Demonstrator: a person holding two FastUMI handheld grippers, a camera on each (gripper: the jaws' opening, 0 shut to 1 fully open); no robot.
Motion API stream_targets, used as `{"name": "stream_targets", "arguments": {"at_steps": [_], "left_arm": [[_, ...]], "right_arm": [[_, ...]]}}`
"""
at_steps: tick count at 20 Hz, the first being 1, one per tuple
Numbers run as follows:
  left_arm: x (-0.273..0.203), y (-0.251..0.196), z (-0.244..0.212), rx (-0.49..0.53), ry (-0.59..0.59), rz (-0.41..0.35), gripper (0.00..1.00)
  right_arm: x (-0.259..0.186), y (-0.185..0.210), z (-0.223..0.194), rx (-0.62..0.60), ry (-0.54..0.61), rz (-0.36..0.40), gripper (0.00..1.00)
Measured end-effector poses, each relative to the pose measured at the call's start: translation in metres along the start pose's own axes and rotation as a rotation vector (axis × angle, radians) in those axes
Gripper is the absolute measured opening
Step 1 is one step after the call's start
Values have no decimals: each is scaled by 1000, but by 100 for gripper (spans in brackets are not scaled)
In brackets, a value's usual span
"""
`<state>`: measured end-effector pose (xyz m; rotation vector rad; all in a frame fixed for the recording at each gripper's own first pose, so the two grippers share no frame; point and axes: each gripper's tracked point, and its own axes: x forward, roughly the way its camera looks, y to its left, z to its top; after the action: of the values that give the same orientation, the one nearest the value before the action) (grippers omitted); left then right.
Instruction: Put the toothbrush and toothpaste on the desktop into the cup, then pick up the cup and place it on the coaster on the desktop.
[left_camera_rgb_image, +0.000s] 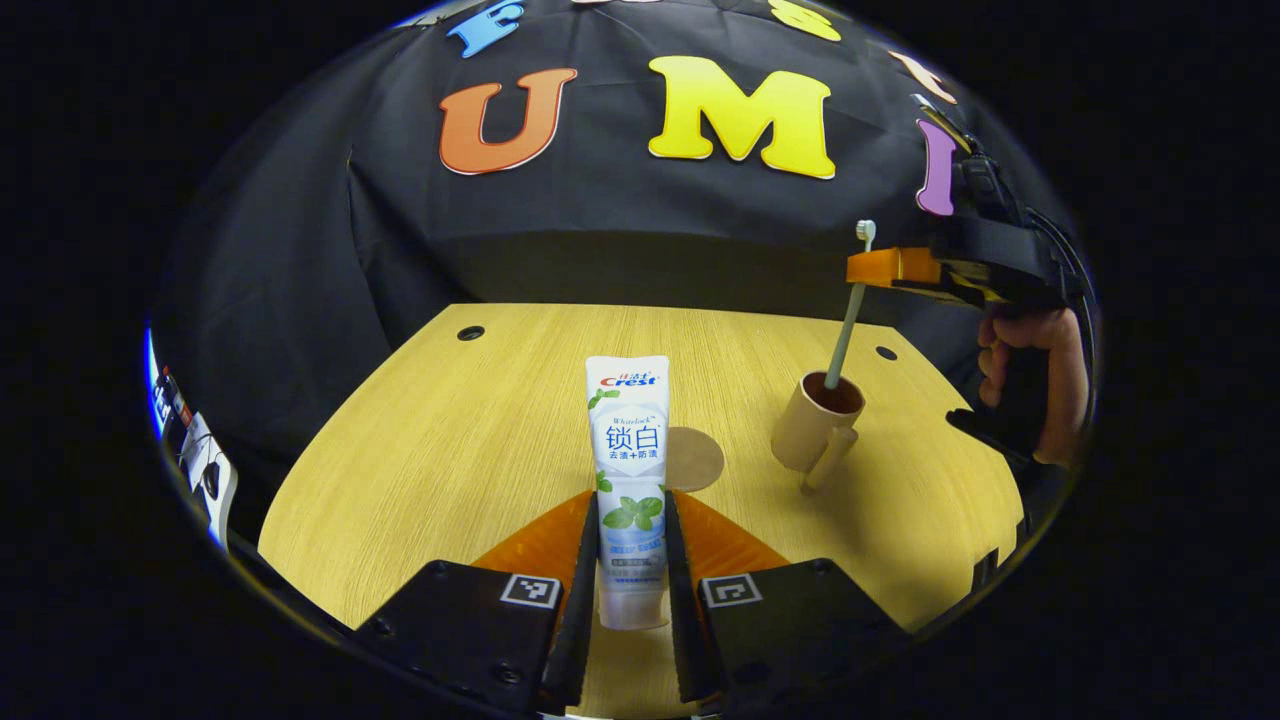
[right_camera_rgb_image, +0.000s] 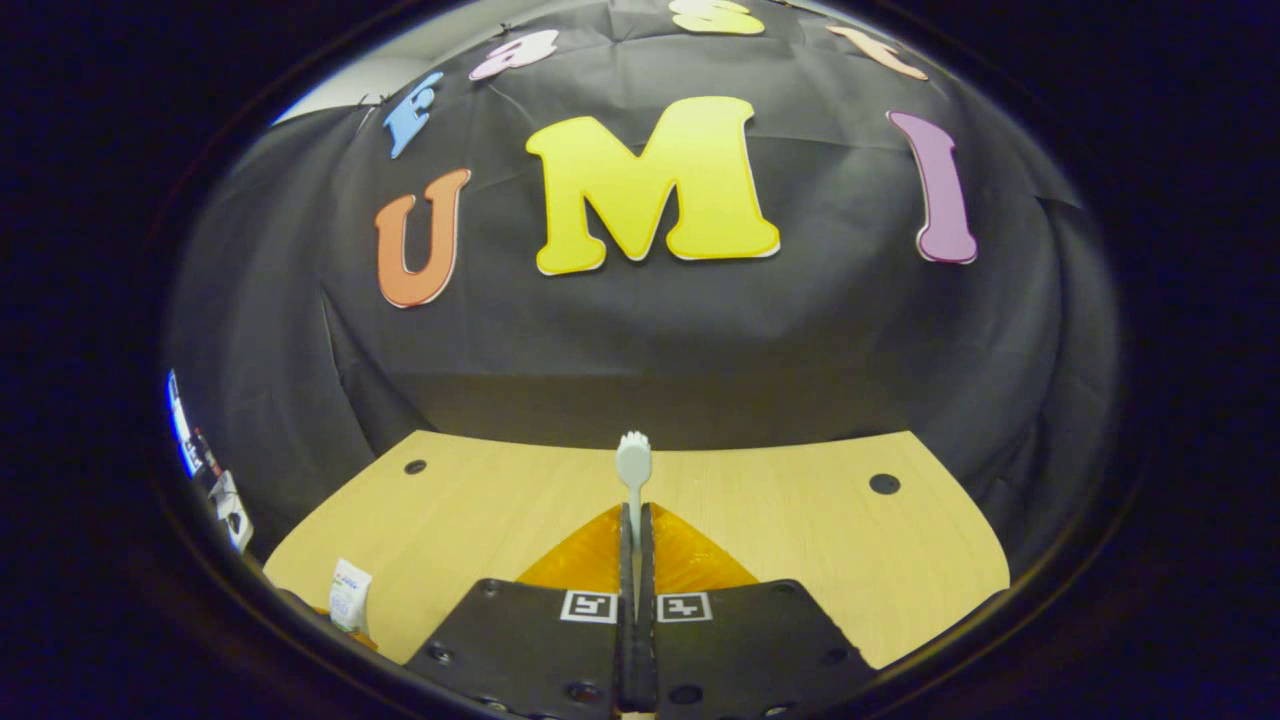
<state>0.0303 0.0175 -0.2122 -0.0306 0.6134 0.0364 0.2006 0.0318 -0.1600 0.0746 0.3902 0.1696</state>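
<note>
1. A light wood-grain counter (left_camera_rgb_image: 480, 440) stands before a black cloth wall.
2. The left claw (left_camera_rgb_image: 632, 560) is clamped on an upright white toothpaste tube (left_camera_rgb_image: 628, 470).
3. The right claw (right_camera_rgb_image: 636, 545) is clamped on a white toothbrush (right_camera_rgb_image: 633, 462), whose lower end is inside the tan cylindrical cup (left_camera_rgb_image: 815, 420).
4. A round brown coaster (left_camera_rgb_image: 697, 458) lies behind the tube, left of the cup.

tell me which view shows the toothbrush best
The left gripper view: the toothbrush shows nearly whole, its lower end down in the cup, with the right gripper clamped near its head. The right gripper view shows just its head.
</note>
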Motion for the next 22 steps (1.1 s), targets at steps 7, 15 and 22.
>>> {"name": "stream_targets", "arguments": {"at_steps": [7, 15, 22], "left_arm": [[14, -7, 17, 22, -48, 9, 37], [28, -25, 41, 70, -119, -26, 37], [31, -41, 76, 86, -228, -61, 37]], "right_arm": [[30, -6, -55, -36, 79, -1, 0], [27, -9, -77, -51, 105, -14, 3], [-6, -19, -63, -25, 80, -28, 57]]}}
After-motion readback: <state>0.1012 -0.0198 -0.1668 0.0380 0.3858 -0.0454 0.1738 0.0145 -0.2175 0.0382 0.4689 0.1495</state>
